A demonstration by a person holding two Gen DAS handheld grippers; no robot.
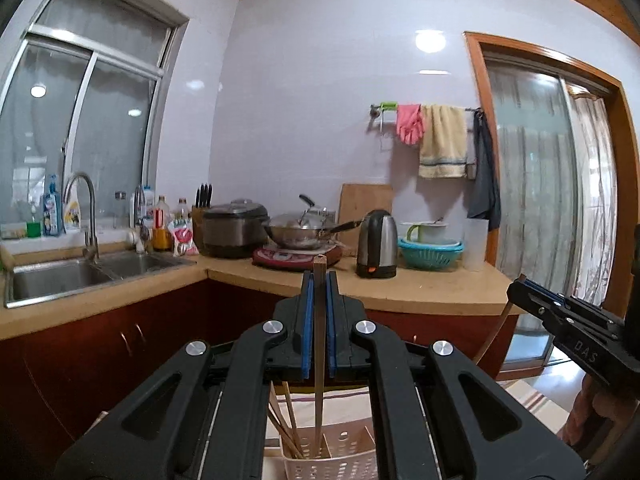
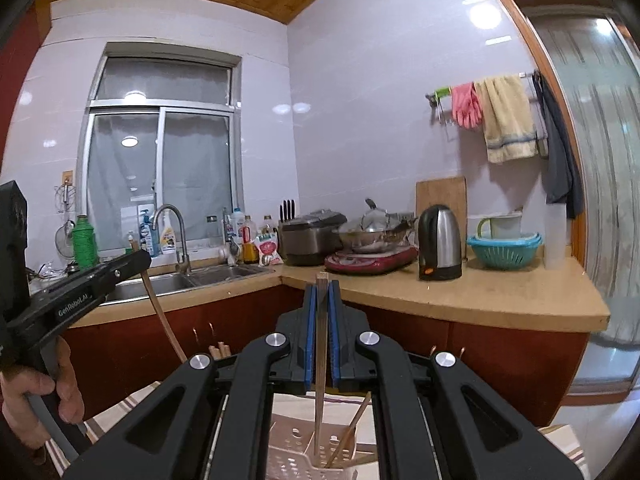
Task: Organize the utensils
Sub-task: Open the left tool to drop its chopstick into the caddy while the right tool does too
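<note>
In the left wrist view my left gripper (image 1: 319, 280) is shut on a wooden chopstick (image 1: 319, 344) that hangs upright, its lower end inside a white perforated utensil holder (image 1: 332, 456) with several other chopsticks (image 1: 286, 420). In the right wrist view my right gripper (image 2: 322, 292) is shut on another wooden chopstick (image 2: 320, 376), its lower end down in the same holder (image 2: 296, 454), where other chopsticks (image 2: 348, 436) lean. Each gripper shows in the other's view, the right (image 1: 520, 286) and the left (image 2: 140, 258), each with a chopstick hanging below.
A striped cloth (image 2: 116, 412) lies under the holder. Behind is an L-shaped counter (image 1: 420, 288) with a sink (image 1: 60, 276), rice cooker (image 1: 234, 226), wok (image 1: 300, 232), kettle (image 1: 376, 246) and teal colander (image 1: 430, 252). A glass door (image 1: 540, 200) is at right.
</note>
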